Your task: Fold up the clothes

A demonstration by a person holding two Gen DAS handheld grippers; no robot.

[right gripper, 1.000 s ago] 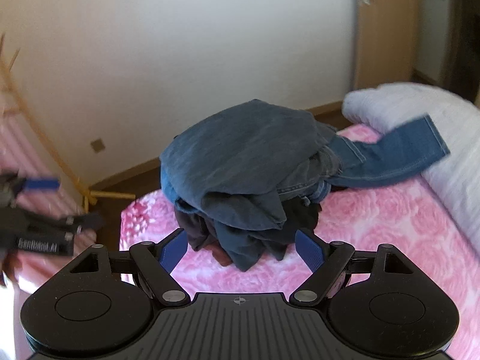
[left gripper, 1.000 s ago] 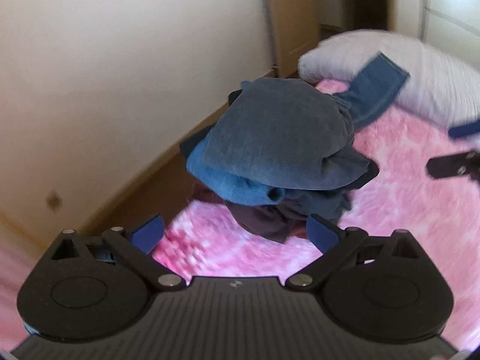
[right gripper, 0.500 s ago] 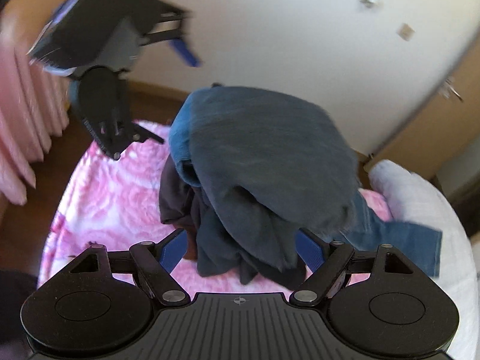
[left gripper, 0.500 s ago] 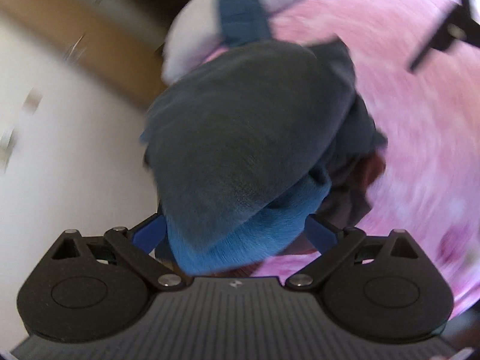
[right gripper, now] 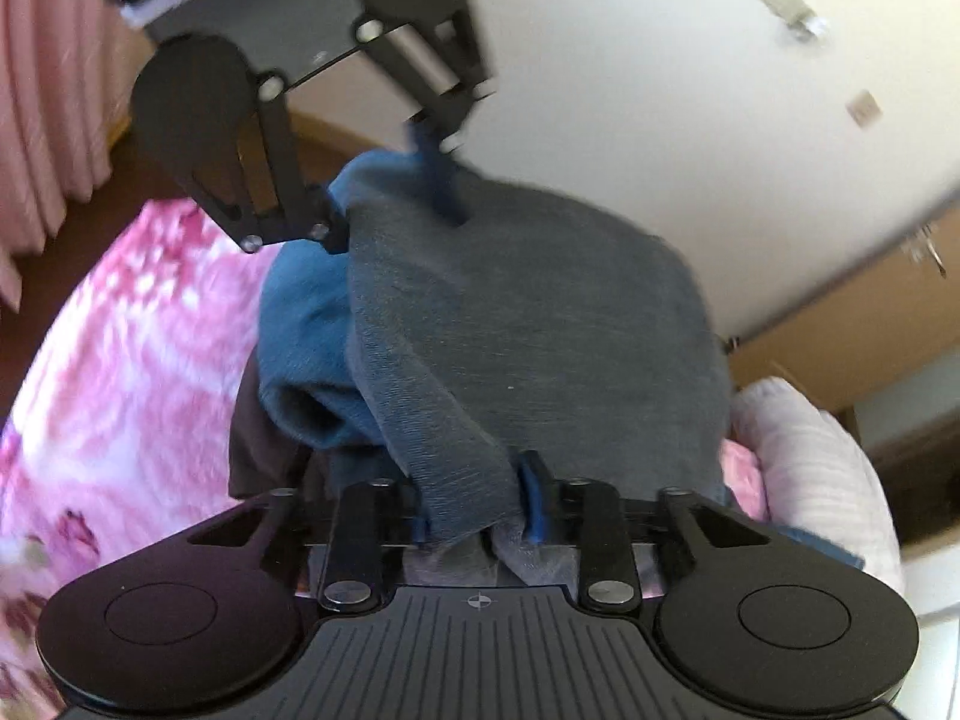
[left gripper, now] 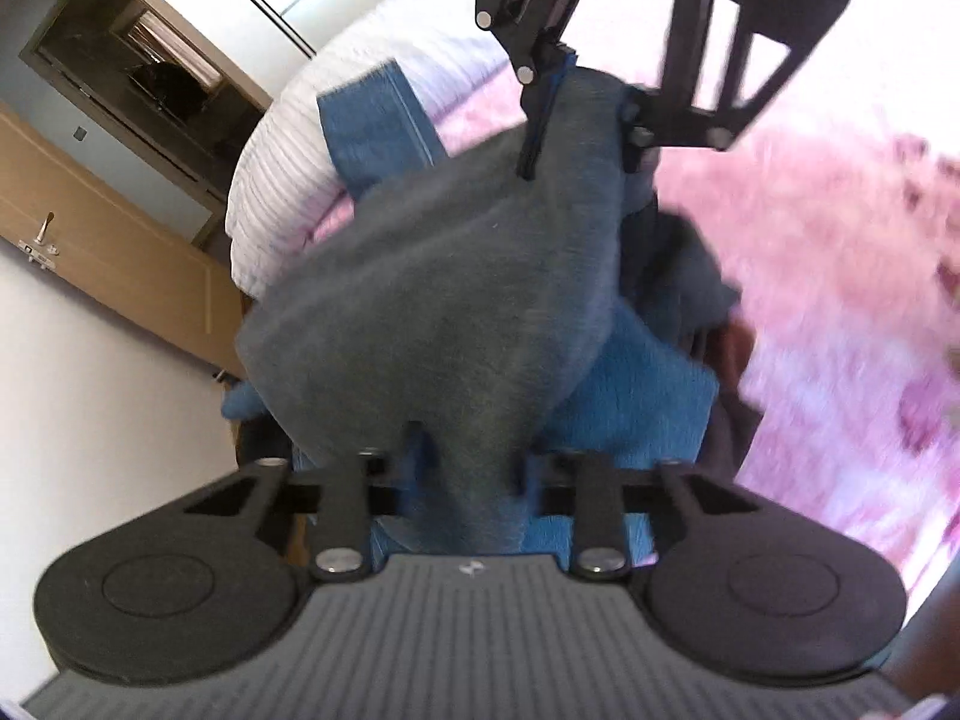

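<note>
Since the earlier frames: both grippers have dropped from open hovering onto the clothes pile, and we now work at its top layer.

Item: grey garment [left gripper: 432,300], uppermost on a heap of clothes with a blue garment [left gripper: 648,396] beneath, all on the bed's pink floral cover [left gripper: 840,240]. A denim piece [left gripper: 378,126] trails toward the white pillow [left gripper: 270,192].

Left gripper [left gripper: 468,474]: fingers closing, a fold of grey cloth bunched between them.

Right gripper [right gripper: 480,510]: fingers closing on the opposite edge of the same garment; its blue pads [right gripper: 534,498] press the cloth.

Handling note: we judge this the pick-up of one garment for spreading. Blur hides whether the left fingers also catch the blue layer, so we should lift slowly, check that only grey cloth rises, then draw the two grips apart.
</note>
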